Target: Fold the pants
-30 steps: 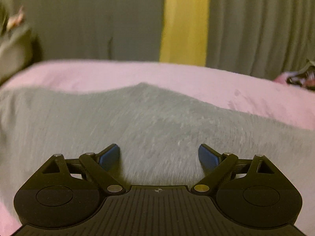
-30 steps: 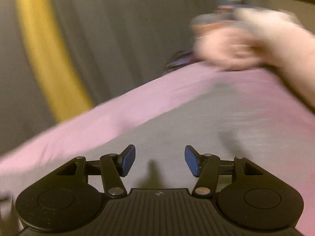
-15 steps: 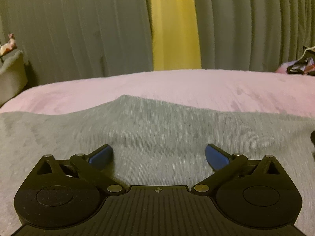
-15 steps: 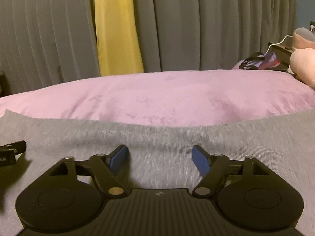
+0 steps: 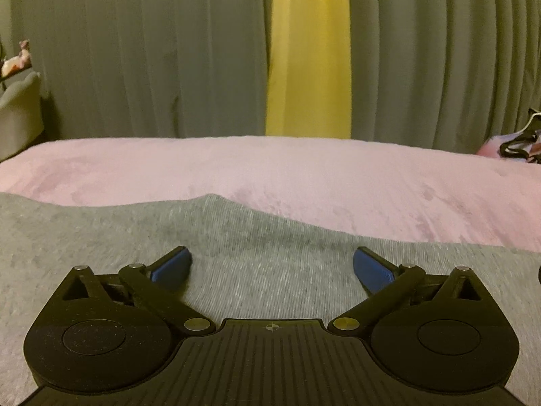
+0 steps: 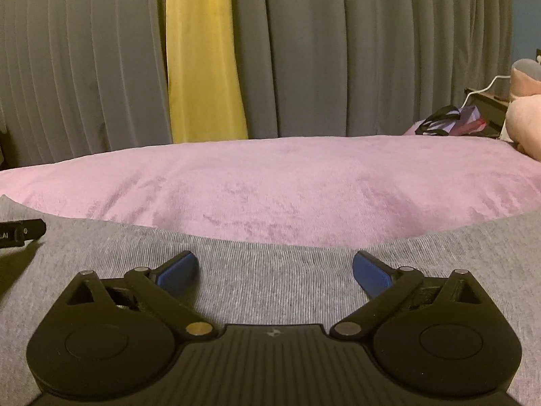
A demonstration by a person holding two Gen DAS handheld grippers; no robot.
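Both grippers have dropped toward the grey pants (image 6: 287,280) spread along the bed's (image 6: 287,182) near edge. Left gripper (image 5: 272,265) jaws apart, right gripper (image 6: 274,267) jaws opening, empty. Next: pinch the far hem.

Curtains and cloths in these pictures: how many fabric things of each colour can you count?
Grey pleated curtains: 1
Yellow curtain strip: 1
Pink plush bed cover: 1
Grey knit pants: 1
Total: 4

A home bedroom: a bed (image 6: 287,186) with a pink cover, and grey curtains (image 6: 338,50) hanging behind it.
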